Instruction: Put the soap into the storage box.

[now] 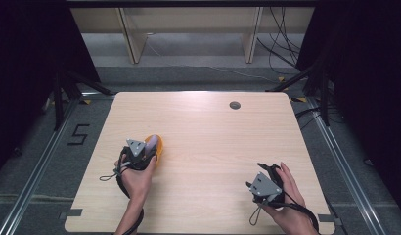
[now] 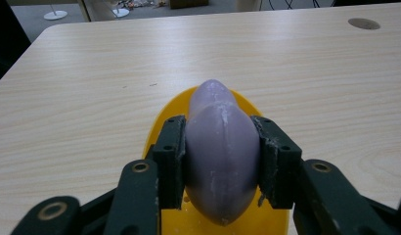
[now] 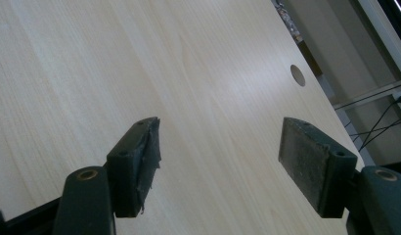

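My left gripper [image 2: 222, 161] has its jaws clamped on a purple eggplant [image 2: 220, 156], one pad pressed against each flank, and the eggplant sits over a yellow plate [image 2: 162, 122] whose rim curves out behind and below it; I cannot tell whether the eggplant rests on the plate or hangs just above it. From the high view that gripper [image 1: 140, 154] is at the left half of the worktop [image 1: 203, 127], near the front, with the plate [image 1: 158, 145] peeking out beyond it. My right gripper [image 3: 218, 161] is near the front right corner, its jaws standing wide apart with nothing but bare wood between them (the pads look scuffed). The one piece of writing I can read is a "5" [image 1: 79, 133] marked in tape on the floor left of the worktop. A round hole [image 1: 234, 105] lies near the far edge.
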